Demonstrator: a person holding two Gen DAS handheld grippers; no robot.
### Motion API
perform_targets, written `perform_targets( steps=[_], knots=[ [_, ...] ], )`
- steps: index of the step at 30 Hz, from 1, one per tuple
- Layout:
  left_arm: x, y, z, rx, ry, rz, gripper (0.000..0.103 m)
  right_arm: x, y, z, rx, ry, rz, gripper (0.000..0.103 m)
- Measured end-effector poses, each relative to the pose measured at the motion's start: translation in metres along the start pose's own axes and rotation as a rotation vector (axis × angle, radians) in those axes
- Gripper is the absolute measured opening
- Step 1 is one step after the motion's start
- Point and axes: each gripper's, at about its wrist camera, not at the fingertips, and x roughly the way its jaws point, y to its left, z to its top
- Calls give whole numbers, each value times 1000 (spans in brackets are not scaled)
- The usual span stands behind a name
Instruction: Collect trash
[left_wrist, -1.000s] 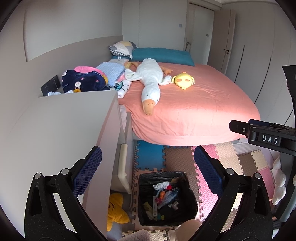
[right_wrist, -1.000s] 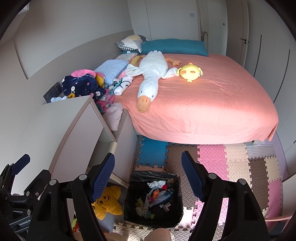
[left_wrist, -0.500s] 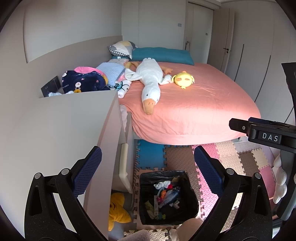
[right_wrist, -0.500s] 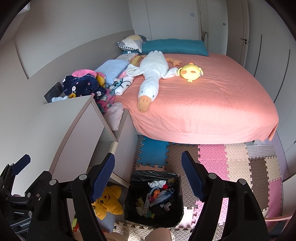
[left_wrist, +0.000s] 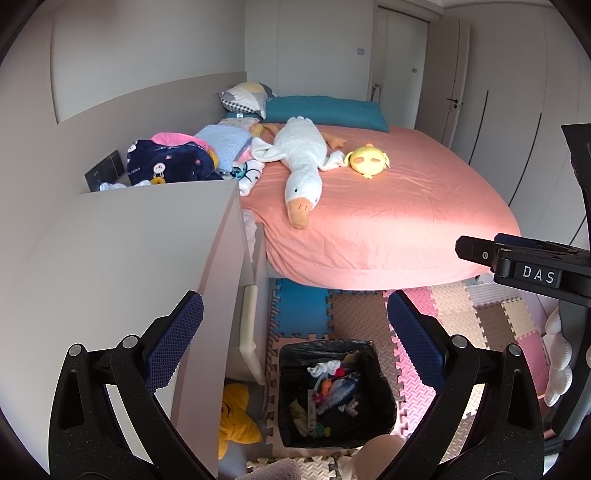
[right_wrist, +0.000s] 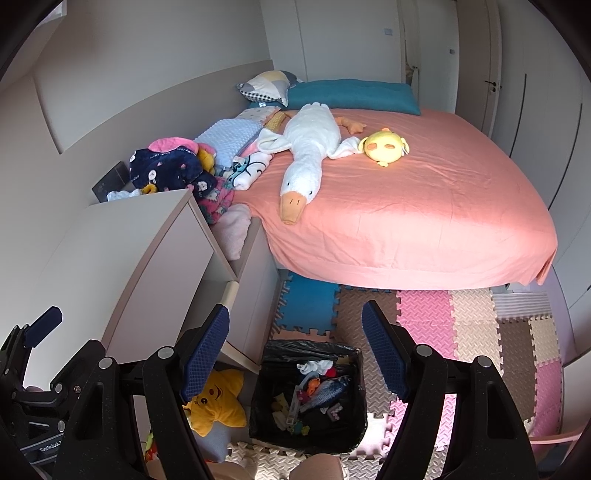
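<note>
A black-lined trash bin (left_wrist: 334, 430) (right_wrist: 308, 439) stands on the foam floor mats below both grippers, holding several scraps, wrappers and a white crumpled piece. My left gripper (left_wrist: 295, 314) hangs open high above it, nothing between its blue pads. My right gripper (right_wrist: 295, 328) is also open and empty, above the bin's far rim. The right gripper's black body (left_wrist: 524, 269) shows at the right edge of the left wrist view. The left gripper (right_wrist: 33, 354) shows at the lower left of the right wrist view.
A grey cabinet (left_wrist: 122, 258) (right_wrist: 122, 254) stands left of the bin, with a yellow star plush (right_wrist: 214, 402) at its foot. Behind is a pink bed (right_wrist: 406, 206) with a white goose plush (right_wrist: 306, 147), a yellow plush (right_wrist: 384, 146) and piled clothes (right_wrist: 173, 166).
</note>
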Motion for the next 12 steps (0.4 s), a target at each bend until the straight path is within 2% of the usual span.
perform_targets(
  steps=[12],
  knots=[
    [0, 2, 1, 4, -1, 5, 96, 0, 0, 0, 2, 1, -1, 75]
  ],
)
